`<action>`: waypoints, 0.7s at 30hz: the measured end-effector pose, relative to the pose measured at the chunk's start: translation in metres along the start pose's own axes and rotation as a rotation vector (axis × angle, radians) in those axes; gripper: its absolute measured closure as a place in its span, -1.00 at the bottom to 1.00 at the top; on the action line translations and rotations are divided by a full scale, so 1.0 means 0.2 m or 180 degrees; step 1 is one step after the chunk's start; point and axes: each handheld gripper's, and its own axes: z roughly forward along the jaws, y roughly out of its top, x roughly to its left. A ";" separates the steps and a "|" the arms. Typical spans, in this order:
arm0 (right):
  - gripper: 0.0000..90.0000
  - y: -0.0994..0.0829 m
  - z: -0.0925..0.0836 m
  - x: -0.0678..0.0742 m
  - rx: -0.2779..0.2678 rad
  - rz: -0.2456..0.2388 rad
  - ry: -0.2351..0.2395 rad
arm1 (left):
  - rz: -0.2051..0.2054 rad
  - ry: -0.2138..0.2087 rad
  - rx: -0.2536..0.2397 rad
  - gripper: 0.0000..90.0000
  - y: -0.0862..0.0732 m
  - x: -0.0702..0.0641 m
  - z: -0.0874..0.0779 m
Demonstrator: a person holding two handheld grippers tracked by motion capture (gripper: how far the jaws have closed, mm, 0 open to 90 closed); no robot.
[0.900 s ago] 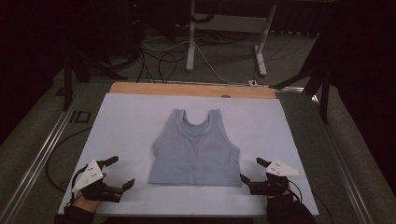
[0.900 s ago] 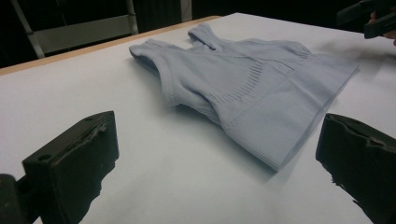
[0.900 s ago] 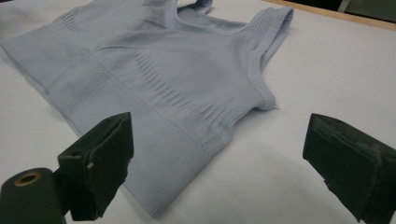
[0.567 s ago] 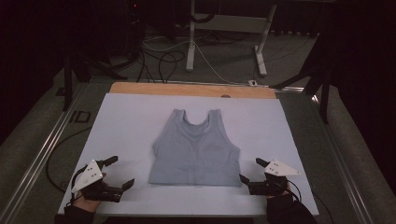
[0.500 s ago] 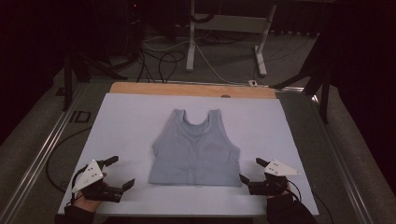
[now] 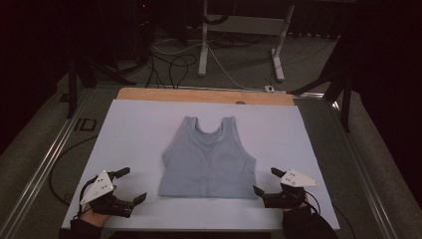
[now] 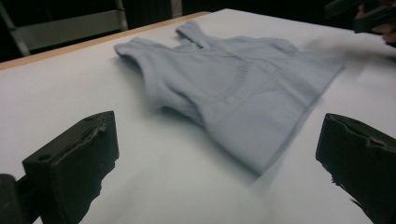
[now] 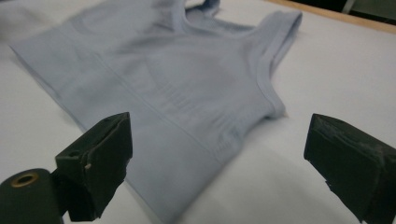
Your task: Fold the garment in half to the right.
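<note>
Tongs [image 6: 129,185] beside flat pale-blue top [image 6: 208,160]

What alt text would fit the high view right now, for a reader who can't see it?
A light blue tank top lies flat on a white table. The left tongs and right tongs sit open on either side of its hem, touching nothing.

Left tool [image 6: 127,185]: no visible shift from its spot near the worktop's [image 6: 139,124] front left corner.
Right tool [image 6: 267,182]: likewise unmoved.
</note>
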 end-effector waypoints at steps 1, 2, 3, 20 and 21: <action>-0.82 0.01 0.00 0.01 0.0014 -0.0023 -0.0001 | 0.0017 -0.0016 0.0004 -1.00 0.01 0.00 0.00; -0.83 0.03 0.00 0.02 0.0011 -0.0029 0.0013 | 0.0015 -0.0036 0.0005 -1.00 0.02 -0.01 0.00; -0.83 0.04 0.00 0.02 0.0011 -0.0020 0.0032 | 0.0027 -0.0047 0.0009 -1.00 0.03 -0.01 0.00; -0.83 0.39 -0.01 0.06 -0.0218 -0.0332 0.0146 | 0.0057 -0.0160 0.0132 -1.00 0.25 0.02 -0.01; -0.83 0.41 0.00 0.06 -0.0230 -0.0343 0.0161 | 0.0058 -0.0158 0.0136 -1.00 0.26 0.02 -0.01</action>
